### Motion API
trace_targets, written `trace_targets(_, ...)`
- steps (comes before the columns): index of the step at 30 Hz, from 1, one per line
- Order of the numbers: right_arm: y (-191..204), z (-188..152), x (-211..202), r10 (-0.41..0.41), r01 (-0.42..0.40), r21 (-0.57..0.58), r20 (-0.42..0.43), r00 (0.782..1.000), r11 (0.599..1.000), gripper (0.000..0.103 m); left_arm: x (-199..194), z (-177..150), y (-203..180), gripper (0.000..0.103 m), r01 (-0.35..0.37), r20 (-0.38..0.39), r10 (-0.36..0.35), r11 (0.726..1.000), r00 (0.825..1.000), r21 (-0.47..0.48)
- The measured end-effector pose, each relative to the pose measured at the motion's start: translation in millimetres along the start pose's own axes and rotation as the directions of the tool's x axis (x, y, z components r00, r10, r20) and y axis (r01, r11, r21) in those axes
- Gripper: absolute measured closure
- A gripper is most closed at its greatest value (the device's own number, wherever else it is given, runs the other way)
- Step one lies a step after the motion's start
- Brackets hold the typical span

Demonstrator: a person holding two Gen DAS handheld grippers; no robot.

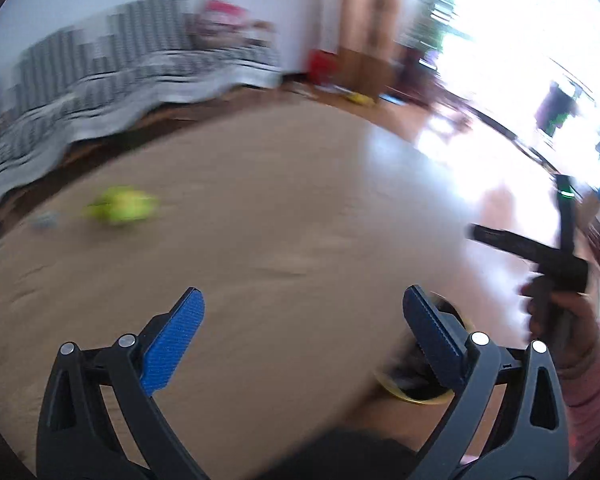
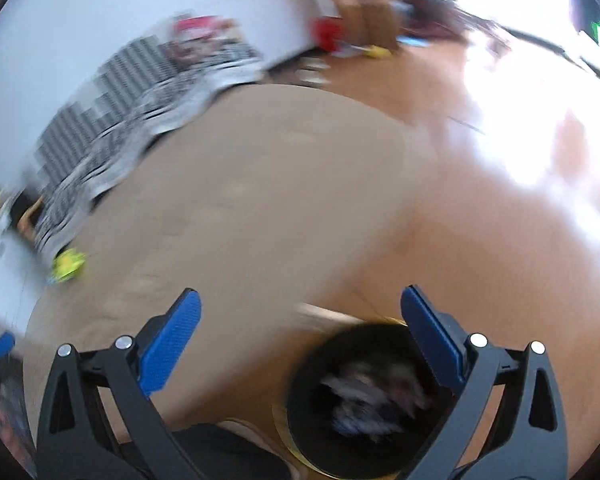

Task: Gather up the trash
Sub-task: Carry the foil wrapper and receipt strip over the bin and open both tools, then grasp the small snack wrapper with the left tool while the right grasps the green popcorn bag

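My left gripper (image 1: 300,300) stands open over the tan carpet with nothing between its blue pads. A crumpled yellow-green piece of trash (image 1: 120,210) lies on the carpet far ahead on the left, with a small grey scrap (image 1: 46,220) beside it. A black bin with a gold rim (image 1: 404,398) shows partly behind the right finger. My right gripper (image 2: 300,300) is also open and empty, above that same bin (image 2: 312,376), which holds blurred trash (image 2: 364,396). The yellow-green piece (image 2: 68,266) lies far left by the sofa. Both views are motion-blurred.
A sofa with a grey striped cover (image 1: 100,80) borders the carpet on the left. A hand in a pink sleeve (image 1: 588,352) grips a black tool at the right. Glossy wooden floor (image 2: 500,220) lies to the right, with bright windows and dark furniture beyond it.
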State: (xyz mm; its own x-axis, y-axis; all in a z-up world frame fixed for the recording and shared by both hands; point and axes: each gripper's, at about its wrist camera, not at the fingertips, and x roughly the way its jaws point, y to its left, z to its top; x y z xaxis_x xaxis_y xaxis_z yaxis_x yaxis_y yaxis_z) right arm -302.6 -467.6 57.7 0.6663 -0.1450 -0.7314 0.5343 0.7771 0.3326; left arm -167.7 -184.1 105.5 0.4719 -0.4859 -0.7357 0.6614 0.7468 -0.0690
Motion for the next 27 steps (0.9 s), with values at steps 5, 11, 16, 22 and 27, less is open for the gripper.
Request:
trace_targets(5, 130.8, 24.2, 40.8, 0.117, -0.131, -0.196, -0.079, 0.990, 0.972, 0.006, -10.6, -5.3, 132.8, 0.006, -0.273, -0.058, 0.267, 0.949, 0.962, -0.159)
trace_targets(11, 256.6, 24.4, 104.2, 0.158, -0.233, -0.385, -0.217, 0.963, 0.893, 0.006, -4.8, 4.8, 257.1, 0.006, -0.365, -0.138, 0.338, 0.856, 0.931, -0.365)
trace_targets(16, 314.9, 15.0, 155.8, 0.105, -0.219, -0.505, -0.243, 0.964, 0.835, 0.006, 31.5, 25.8, 319.0, 0.006, -0.381, -0.183, 0.335, 0.820, 0.924, -0.427)
trace_targets(22, 368.7, 5.2, 230.3, 0.093, -0.252, -0.578, -0.291, 0.952, 0.776, 0.006, 102.3, 55.6, 353.2, 0.006, -0.381, -0.205, 0.323, 0.828, 0.924, -0.411)
trace_targets(27, 405.9, 9.0, 270.1, 0.086, -0.253, -0.625, -0.285, 0.955, 0.739, 0.006, 161.6, 74.9, 374.4, 0.006, -0.406, -0.233, 0.340, 0.838, 0.911, -0.366)
